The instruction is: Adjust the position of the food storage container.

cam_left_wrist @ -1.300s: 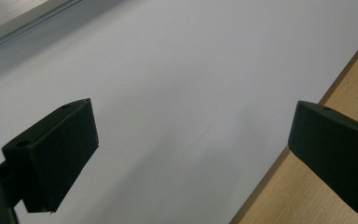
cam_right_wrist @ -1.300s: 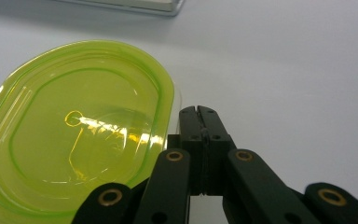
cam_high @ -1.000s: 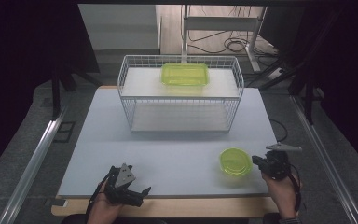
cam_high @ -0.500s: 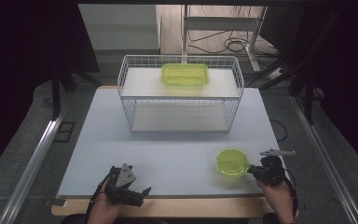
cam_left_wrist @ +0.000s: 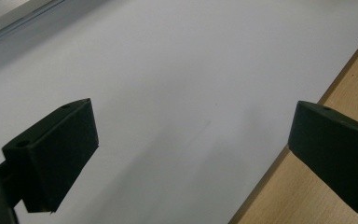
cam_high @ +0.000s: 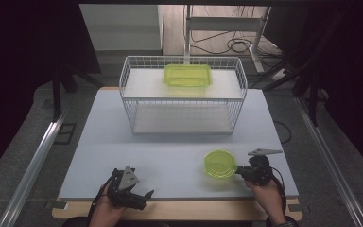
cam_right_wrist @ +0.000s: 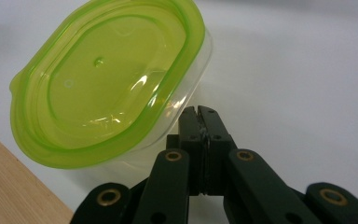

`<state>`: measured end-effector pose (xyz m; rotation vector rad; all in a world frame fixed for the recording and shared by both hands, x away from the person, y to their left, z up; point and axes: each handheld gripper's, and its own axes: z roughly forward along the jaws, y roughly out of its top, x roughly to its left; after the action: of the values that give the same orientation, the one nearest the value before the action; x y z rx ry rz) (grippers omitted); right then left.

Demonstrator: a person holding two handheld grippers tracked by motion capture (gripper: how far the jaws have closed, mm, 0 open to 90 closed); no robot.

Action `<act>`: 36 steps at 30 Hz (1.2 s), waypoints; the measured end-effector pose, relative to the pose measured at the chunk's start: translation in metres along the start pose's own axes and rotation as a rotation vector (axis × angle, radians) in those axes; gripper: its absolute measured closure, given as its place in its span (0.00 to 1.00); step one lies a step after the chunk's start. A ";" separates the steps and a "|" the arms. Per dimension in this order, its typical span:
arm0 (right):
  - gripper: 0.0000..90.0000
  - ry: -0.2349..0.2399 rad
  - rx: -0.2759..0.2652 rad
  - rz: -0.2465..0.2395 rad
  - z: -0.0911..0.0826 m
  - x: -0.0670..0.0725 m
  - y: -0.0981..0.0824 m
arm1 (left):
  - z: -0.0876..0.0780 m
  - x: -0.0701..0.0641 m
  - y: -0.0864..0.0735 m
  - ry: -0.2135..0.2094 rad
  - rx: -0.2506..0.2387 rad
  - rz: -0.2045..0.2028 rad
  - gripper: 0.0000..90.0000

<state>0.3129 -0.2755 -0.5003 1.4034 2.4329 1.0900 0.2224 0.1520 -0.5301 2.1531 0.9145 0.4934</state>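
A round clear container with a lime-green lid (cam_high: pixel 220 164) (cam_right_wrist: pixel 102 84) rests on the white table near the front right. My right gripper (cam_high: pixel 239 170) (cam_right_wrist: pixel 198 113) lies level just right of it, shut, with its tips against the container's side under the lid's rim. Whether a sliver of rim is pinched between them I cannot tell. My left gripper (cam_high: pixel 142 198) (cam_left_wrist: pixel 191 140) sits at the table's front left, open, with nothing between its black jaws. A rectangular green-lidded container (cam_high: pixel 187 75) lies on the upper shelf of the white wire basket (cam_high: pixel 123 80).
The white table top (cam_high: pixel 170 146) ends in a wooden front edge (cam_left_wrist: pixel 335 93) right by the left gripper. The wire basket stands across the back middle. Metal rails run along both sides of the table, and cables lie on the floor behind.
My right hand has moved left and a little toward the front edge, and the round container has slid left with it. The left hand has stayed still.
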 end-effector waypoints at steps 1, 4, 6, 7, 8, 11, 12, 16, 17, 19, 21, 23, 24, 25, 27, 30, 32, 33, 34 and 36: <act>0.98 0.005 0.003 -0.006 0.003 0.002 0.001 | 0.000 0.000 0.000 0.001 0.005 0.003 0.01; 0.98 0.022 0.007 -0.023 0.012 0.008 0.006 | 0.000 0.000 0.000 0.002 0.005 0.004 0.01; 0.98 0.028 0.006 -0.026 0.015 0.010 0.007 | 0.000 0.000 0.000 0.001 0.005 0.002 0.01; 0.98 0.036 0.005 -0.037 0.021 0.015 0.010 | 0.001 0.000 0.000 0.002 0.005 0.001 0.01; 0.98 0.042 0.008 -0.042 0.024 0.017 0.012 | 0.001 0.000 0.000 0.002 0.005 0.001 0.01; 0.98 0.058 0.012 -0.060 0.032 0.023 0.016 | 0.001 -0.001 0.000 0.001 0.006 -0.002 0.01; 0.98 0.063 0.014 -0.065 0.034 0.025 0.017 | 0.001 0.000 0.000 0.001 0.006 -0.001 0.01; 0.98 0.087 0.015 -0.071 0.041 0.031 0.021 | 0.001 0.000 0.000 0.000 0.006 -0.002 0.01; 0.98 0.098 0.017 -0.080 0.047 0.035 0.024 | 0.001 0.000 0.000 -0.001 0.004 -0.002 0.01; 0.98 0.116 0.021 -0.089 0.052 0.040 0.027 | 0.001 0.000 0.000 0.000 0.003 -0.003 0.01; 0.98 0.122 0.023 -0.094 0.055 0.043 0.029 | 0.001 0.000 0.000 0.000 0.002 -0.003 0.01; 0.98 0.143 0.027 -0.115 0.063 0.051 0.034 | 0.000 0.000 0.000 -0.002 0.001 -0.004 0.01; 0.98 0.143 0.027 -0.115 0.063 0.051 0.034 | 0.000 0.000 0.000 -0.002 0.001 -0.004 0.01; 0.98 0.154 0.029 -0.123 0.068 0.055 0.037 | 0.000 0.000 0.000 -0.002 0.001 -0.004 0.01; 0.98 0.158 0.030 -0.122 0.070 0.056 0.038 | 0.000 0.000 0.000 -0.002 0.002 -0.003 0.01; 0.98 0.159 0.029 -0.135 0.075 0.058 0.040 | 0.000 0.000 0.000 -0.004 0.002 -0.002 0.01; 0.98 0.155 0.028 -0.138 0.074 0.058 0.040 | 0.001 0.000 0.000 -0.005 0.004 -0.002 0.01; 0.98 0.139 0.022 -0.137 0.071 0.055 0.040 | 0.001 -0.001 0.000 -0.005 0.006 -0.004 0.01; 0.97 0.128 0.016 -0.142 0.069 0.053 0.040 | 0.001 -0.001 0.000 -0.005 0.006 -0.003 0.02; 0.97 0.118 0.009 -0.136 0.067 0.051 0.040 | 0.001 -0.001 0.000 -0.005 0.005 -0.003 0.01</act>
<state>0.3416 -0.1884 -0.5118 1.1867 2.5742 1.1621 0.2221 0.1510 -0.5307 2.1562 0.9176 0.4845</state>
